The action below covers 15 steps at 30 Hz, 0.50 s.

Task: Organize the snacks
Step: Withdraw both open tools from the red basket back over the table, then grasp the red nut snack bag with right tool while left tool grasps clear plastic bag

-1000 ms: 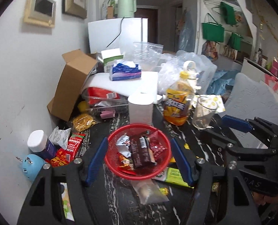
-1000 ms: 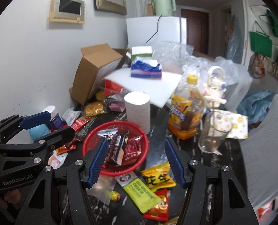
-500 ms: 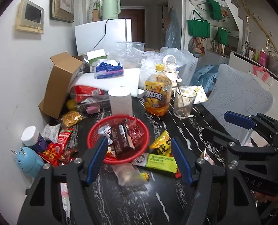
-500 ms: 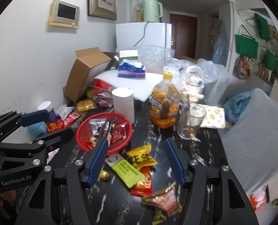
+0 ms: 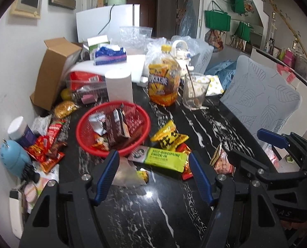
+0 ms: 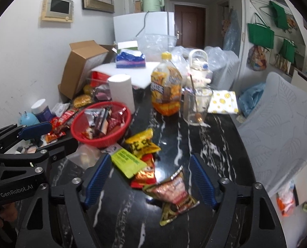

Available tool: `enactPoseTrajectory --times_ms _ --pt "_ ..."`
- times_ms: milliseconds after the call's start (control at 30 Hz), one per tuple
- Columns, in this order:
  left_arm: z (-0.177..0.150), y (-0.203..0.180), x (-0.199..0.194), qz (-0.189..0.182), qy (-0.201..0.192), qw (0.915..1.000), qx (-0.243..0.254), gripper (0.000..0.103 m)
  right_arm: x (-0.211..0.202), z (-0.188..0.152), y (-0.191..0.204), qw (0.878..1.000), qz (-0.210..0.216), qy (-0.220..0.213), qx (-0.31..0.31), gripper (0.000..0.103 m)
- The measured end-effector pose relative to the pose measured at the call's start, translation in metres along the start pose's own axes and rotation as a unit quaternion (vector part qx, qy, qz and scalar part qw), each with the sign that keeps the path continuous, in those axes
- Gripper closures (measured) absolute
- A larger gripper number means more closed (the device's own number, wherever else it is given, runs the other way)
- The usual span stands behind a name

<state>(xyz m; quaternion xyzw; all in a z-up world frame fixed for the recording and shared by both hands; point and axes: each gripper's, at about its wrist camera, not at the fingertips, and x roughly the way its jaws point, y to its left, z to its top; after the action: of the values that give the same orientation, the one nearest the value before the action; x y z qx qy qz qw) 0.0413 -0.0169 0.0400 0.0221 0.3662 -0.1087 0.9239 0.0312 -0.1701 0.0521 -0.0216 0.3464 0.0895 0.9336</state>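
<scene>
Black marble table (image 6: 205, 144) is seen strewn with loose packets, and a red basket (image 5: 85, 122), already part-filled, stands at its left side. Between the fingers of the right gripper (image 6: 151, 177) a crinkled red-and-gold snack bag (image 6: 172, 192) lies flat, its long axis running roughly along the fingers (slightly skewed rightward). It is judged the likeliest next pick, the right gripper being nearer. Both grippers are held low, pointing forward, with fingers spread wide and nothing held. The left gripper (image 5: 153, 173) hovers just short of a green bar (image 5: 163, 158), which lies crosswise beside the basket.
</scene>
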Motion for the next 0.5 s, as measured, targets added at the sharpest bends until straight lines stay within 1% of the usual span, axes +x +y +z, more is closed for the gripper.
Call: enactPoseTrajectory --times_ms 100,200,300,367,500 --pt "-0.008 -0.006 0.014 -0.001 0.019 0.9998 0.000 0.035 0.007 -0.011 -0.007 1.000 -0.005 0.015 0.003 0.016" --pt "-0.013 -0.009 0.025 -0.001 0.032 0.9995 0.001 0.035 0.015 -0.021 -0.015 0.999 -0.011 0.030 0.008 0.014" --pt "-0.018 -0.012 0.038 0.001 0.046 0.9989 -0.003 0.035 0.024 -0.031 -0.022 0.999 -0.009 0.043 0.013 0.009" --pt "-0.020 -0.015 0.047 0.000 0.058 0.9983 -0.002 0.035 0.031 -0.036 -0.026 0.998 -0.008 0.055 0.013 0.009" --pt "-0.023 -0.021 0.057 0.000 0.068 0.9977 0.001 0.035 0.045 -0.046 -0.034 0.997 0.003 0.077 0.018 0.009"
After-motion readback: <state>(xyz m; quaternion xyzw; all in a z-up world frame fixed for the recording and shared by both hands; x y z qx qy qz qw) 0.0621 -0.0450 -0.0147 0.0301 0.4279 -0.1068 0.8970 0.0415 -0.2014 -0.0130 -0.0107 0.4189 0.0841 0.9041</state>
